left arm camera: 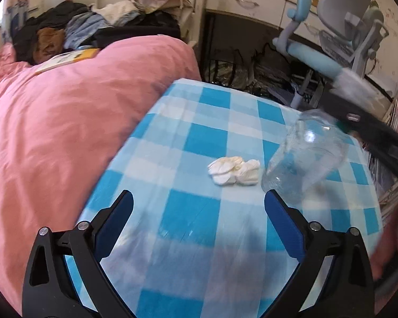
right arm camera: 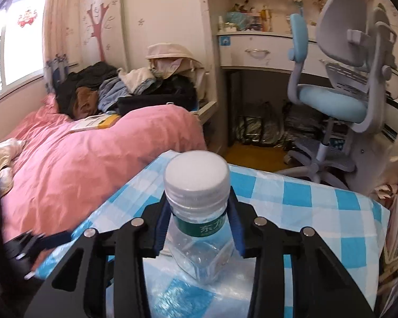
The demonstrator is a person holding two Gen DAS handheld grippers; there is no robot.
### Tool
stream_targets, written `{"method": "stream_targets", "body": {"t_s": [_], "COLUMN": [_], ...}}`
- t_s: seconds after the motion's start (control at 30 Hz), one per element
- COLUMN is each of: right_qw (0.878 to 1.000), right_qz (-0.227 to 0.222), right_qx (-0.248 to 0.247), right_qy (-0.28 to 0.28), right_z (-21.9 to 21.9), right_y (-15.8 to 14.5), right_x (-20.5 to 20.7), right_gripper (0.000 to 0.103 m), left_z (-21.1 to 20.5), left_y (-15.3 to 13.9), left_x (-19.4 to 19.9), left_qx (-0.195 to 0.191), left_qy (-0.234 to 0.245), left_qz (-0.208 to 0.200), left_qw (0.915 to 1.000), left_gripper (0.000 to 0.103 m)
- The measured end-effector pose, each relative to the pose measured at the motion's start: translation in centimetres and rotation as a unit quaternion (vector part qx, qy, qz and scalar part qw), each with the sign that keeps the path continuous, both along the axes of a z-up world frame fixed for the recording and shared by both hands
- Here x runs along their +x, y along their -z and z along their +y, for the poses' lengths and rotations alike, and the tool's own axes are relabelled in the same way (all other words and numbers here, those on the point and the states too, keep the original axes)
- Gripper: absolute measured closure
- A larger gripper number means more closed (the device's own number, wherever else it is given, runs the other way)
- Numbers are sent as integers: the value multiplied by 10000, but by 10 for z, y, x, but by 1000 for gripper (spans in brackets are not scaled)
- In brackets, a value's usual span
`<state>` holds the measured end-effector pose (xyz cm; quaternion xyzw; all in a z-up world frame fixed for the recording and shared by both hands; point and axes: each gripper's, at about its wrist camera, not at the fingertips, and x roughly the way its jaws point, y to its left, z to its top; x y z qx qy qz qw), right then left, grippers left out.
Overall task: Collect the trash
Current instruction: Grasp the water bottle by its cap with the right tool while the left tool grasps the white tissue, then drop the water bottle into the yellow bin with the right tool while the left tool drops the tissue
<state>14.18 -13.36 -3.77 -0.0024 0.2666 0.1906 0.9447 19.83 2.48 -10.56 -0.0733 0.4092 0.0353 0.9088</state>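
Observation:
A clear plastic bottle with a white cap and a green label sits between the fingers of my right gripper, which is shut on its neck. In the left wrist view the same bottle hangs tilted over the blue checked tablecloth, with the right gripper a dark blur at its top. A crumpled white tissue lies on the cloth just left of the bottle. My left gripper is open and holds nothing, a short way in front of the tissue.
A bed with a pink duvet presses against the table's left side, with a pile of clothes and a yellow book behind it. A blue and grey desk chair and a desk stand beyond the table.

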Motion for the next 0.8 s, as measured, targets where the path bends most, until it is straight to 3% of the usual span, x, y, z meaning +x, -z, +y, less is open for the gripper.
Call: {"method": "stream_targets", "body": {"t_s": [0.33, 0.37, 0.4, 0.43, 0.5, 0.6, 0.8], "right_qw": [9989, 9988, 9988, 9988, 9986, 9982, 9986], "right_qz": [96, 116, 130, 139, 213, 333, 257], "right_qx": [-60, -27, -21, -7, 43, 87, 239], "right_qy": [-459, -468, -476, -474, -491, -489, -396], "right_z": [-41, -42, -43, -43, -43, -44, -46], "right_y": [-17, -16, -15, -14, -10, -5, -12], "right_x": [-42, -45, -48, -50, -54, -63, -97], "right_gripper": [63, 63, 63, 63, 63, 63, 64], "left_z": [-30, -32, -33, -34, -38, -33, -18], "left_y": [28, 31, 36, 40, 40, 36, 25], "left_x": [65, 68, 71, 71, 65, 49, -5], "left_qx": [341, 342, 311, 331, 578, 188, -205], "left_qy": [365, 411, 494, 518, 620, 815, 853], "left_qz": [300, 348, 433, 477, 345, 402, 386], "left_qw": [9983, 9980, 9974, 9970, 9958, 9957, 9954], "left_gripper": [11, 20, 40, 42, 67, 73, 75]}}
